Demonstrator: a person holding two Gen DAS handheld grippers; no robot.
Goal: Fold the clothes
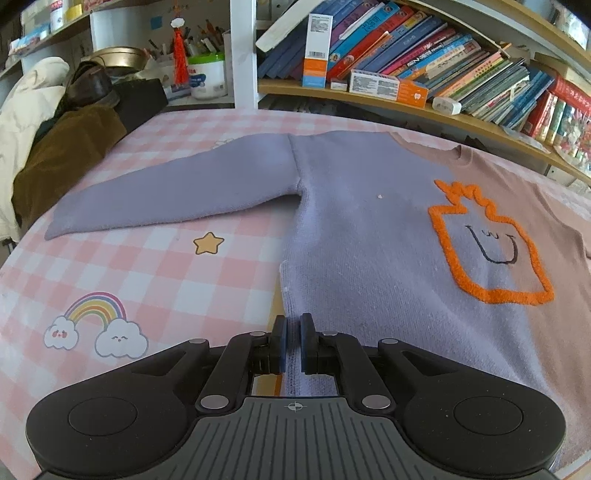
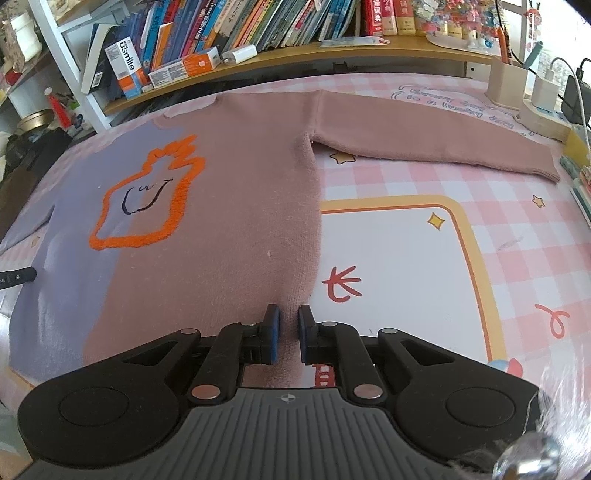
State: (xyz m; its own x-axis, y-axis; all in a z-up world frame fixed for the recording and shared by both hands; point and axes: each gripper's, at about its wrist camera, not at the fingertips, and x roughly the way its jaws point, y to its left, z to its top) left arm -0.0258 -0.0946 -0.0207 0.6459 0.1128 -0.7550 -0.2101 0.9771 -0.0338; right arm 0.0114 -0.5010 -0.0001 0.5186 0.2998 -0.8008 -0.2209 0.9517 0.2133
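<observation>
Item: one knitted sweater (image 1: 369, 236), half lilac, half dusty pink, with an orange outlined figure (image 1: 487, 251) on the chest. It lies flat and face up on the worktop (image 1: 155, 266), which is covered by a pink checked cloth printed with a rainbow, stars and a framed white panel. All places below are given from the sweater.

- Collar: at the far edge, toward the bookshelf (image 2: 258, 33).
- Lilac sleeve (image 1: 166, 195): stretched out sideways from the lilac shoulder, flat on the cloth.
- Pink sleeve (image 2: 436, 136): stretched out the opposite way, its cuff reaching toward a wooden pen holder (image 2: 508, 79).
- Hem: at the near edge, under both tools.
- Beyond the lilac sleeve: a heap of other garments (image 1: 55, 158), brown and cream.

Left gripper (image 1: 293, 345): poised at the lilac hem corner, just inside the side seam. Its jaws stand a narrow gap apart with knit showing between them; whether they pinch it, I cannot tell.

Right gripper (image 2: 288, 338): poised at the pink hem corner, matching the other. Jaws likewise narrowly parted, and contact with the fabric is unclear.

Remark: the full spread, sleeves out and no crease visible, suits a garment laid ready for folding. One tool at each hem corner would suit lifting the near edge evenly.
</observation>
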